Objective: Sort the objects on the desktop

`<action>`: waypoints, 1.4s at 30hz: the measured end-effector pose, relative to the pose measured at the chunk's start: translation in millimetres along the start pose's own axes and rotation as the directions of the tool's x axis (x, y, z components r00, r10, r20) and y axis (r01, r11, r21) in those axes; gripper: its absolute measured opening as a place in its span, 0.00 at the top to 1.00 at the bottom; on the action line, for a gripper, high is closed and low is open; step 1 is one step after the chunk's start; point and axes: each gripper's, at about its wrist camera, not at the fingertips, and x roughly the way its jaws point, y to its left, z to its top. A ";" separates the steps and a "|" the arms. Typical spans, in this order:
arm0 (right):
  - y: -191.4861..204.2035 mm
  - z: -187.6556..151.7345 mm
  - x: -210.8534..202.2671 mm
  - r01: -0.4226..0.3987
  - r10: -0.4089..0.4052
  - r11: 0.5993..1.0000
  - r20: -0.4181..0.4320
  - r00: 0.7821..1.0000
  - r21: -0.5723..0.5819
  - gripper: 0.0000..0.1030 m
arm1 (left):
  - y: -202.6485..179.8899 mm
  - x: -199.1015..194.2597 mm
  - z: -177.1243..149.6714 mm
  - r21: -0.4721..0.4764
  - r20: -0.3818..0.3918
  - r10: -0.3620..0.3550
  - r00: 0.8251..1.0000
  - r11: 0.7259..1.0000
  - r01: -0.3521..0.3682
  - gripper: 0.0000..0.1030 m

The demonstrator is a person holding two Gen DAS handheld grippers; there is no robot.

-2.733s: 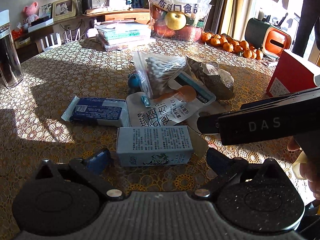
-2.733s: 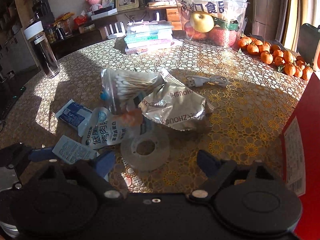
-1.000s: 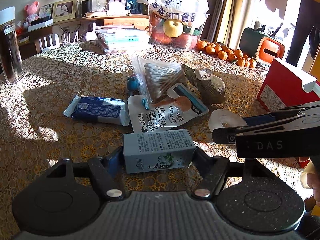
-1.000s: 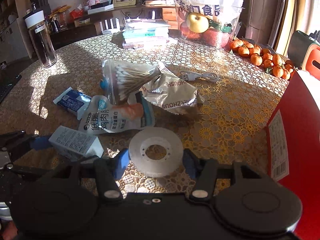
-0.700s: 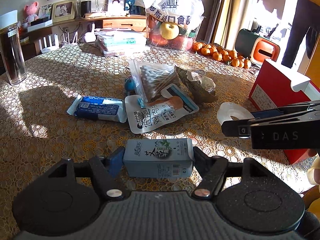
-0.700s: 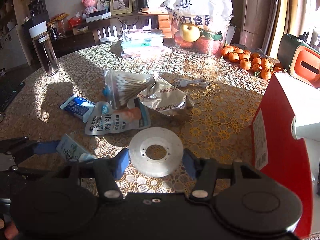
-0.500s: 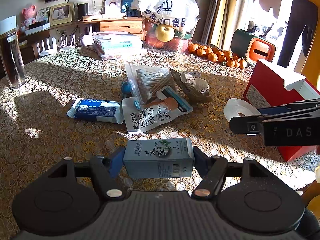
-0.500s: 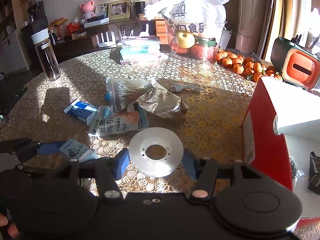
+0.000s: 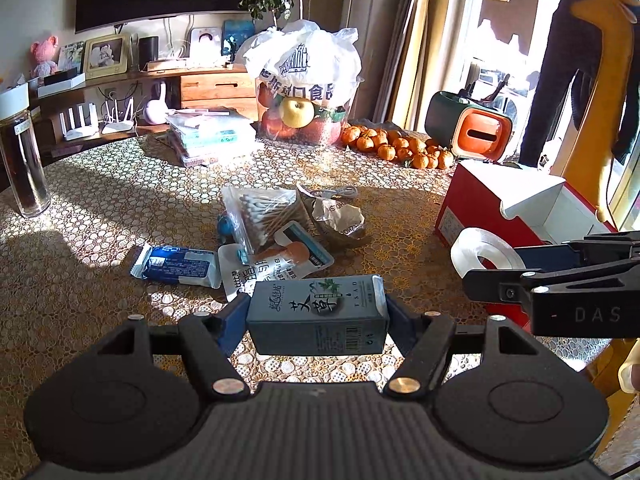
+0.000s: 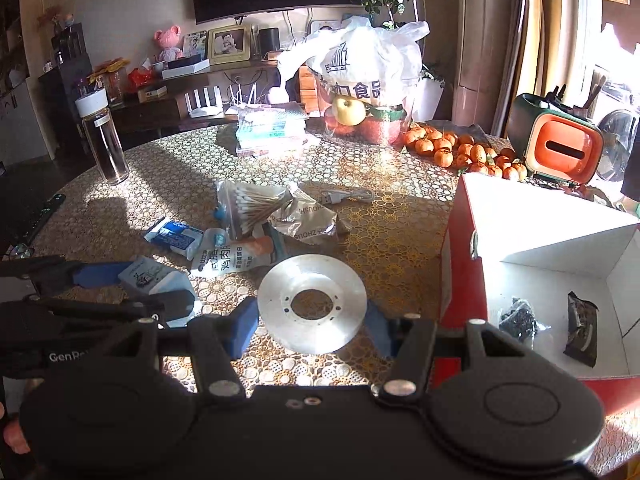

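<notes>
My left gripper (image 9: 316, 316) is shut on a small blue-grey carton (image 9: 318, 314) and holds it above the table. My right gripper (image 10: 312, 320) is shut on a clear tape roll (image 10: 312, 302), also lifted; the roll shows in the left wrist view (image 9: 480, 258) too. An open red box with a white inside (image 10: 560, 256) stands to the right and holds two dark packets (image 10: 580, 330). On the table lie a bag of cotton swabs (image 9: 262, 210), a chicken pouch (image 9: 276, 266), a blue wipes pack (image 9: 176, 268) and a silver foil bag (image 9: 338, 218).
A fruit bag (image 9: 304, 88), tangerines (image 9: 396, 148), a stack of flat boxes (image 9: 208, 134), a tall bottle (image 9: 20, 152) and an orange-green holder (image 9: 468, 132) stand at the table's far side. A USB cable (image 10: 348, 196) lies behind the foil bag.
Both grippers closed on their items, the left on the carton and the right on the tape roll, then lifted them and pulled back; the red box's inside has come into the right view.
</notes>
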 end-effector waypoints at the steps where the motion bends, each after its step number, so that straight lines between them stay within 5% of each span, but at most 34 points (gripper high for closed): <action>1: -0.6 -0.2 -4.4 0.002 -0.002 1.000 0.005 1.000 0.000 0.44 | -2.7 -3.0 1.8 0.004 0.004 -0.004 1.000 1.000 0.004 0.31; 19: -43.6 -3.4 -81.6 0.075 -0.076 0.997 0.087 0.993 0.011 0.44 | -78.8 -37.3 40.9 0.138 0.059 -0.110 0.992 0.985 0.101 0.31; 42: -127.3 -16.0 -113.5 0.193 -0.203 0.977 0.120 0.972 0.088 0.44 | -179.3 -2.3 71.2 0.249 0.000 -0.248 0.969 0.938 0.240 0.31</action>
